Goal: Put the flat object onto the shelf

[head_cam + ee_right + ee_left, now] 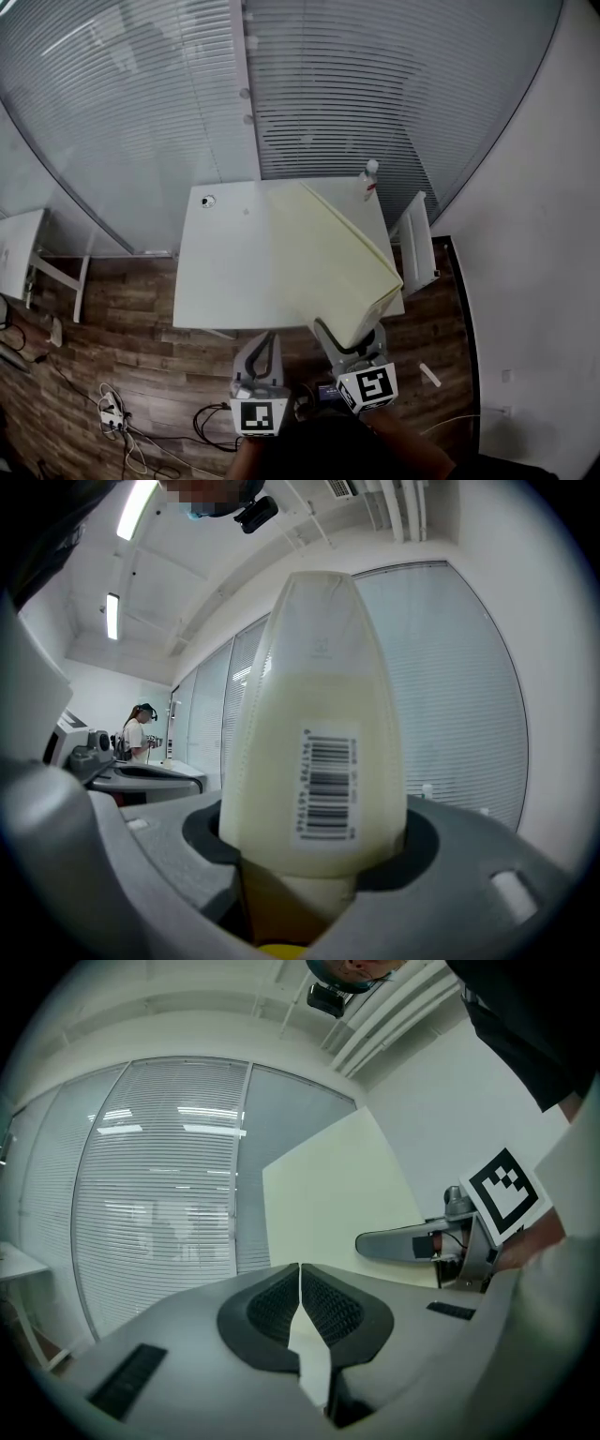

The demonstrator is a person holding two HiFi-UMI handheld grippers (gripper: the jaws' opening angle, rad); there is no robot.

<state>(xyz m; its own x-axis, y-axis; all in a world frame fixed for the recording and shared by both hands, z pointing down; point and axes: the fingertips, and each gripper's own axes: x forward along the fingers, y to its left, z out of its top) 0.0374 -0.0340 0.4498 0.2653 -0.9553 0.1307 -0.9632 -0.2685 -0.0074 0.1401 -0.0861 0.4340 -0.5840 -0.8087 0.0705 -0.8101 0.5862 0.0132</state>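
Observation:
A large pale yellow flat object (pixel 328 253) slants up over the right half of the white table (pixel 225 272). My right gripper (pixel 352 337) is shut on its near end. In the right gripper view the object (pixel 319 714) fills the gap between the jaws, its spine with a barcode label facing the camera. My left gripper (pixel 262 352) hangs to the left of it, over the floor in front of the table, shut and empty. In the left gripper view the pads (pixel 323 1302) meet, and the yellow object (pixel 328 1194) stands ahead on the right. A white shelf rack (pixel 419 239) stands to the right of the table.
A small white bottle (pixel 369 178) stands at the table's far right corner. Glass walls with blinds lie behind the table. Cables and a power strip (pixel 117 412) lie on the wooden floor at left. Another white table (pixel 19 248) is at far left. A person (pixel 139 728) stands far off.

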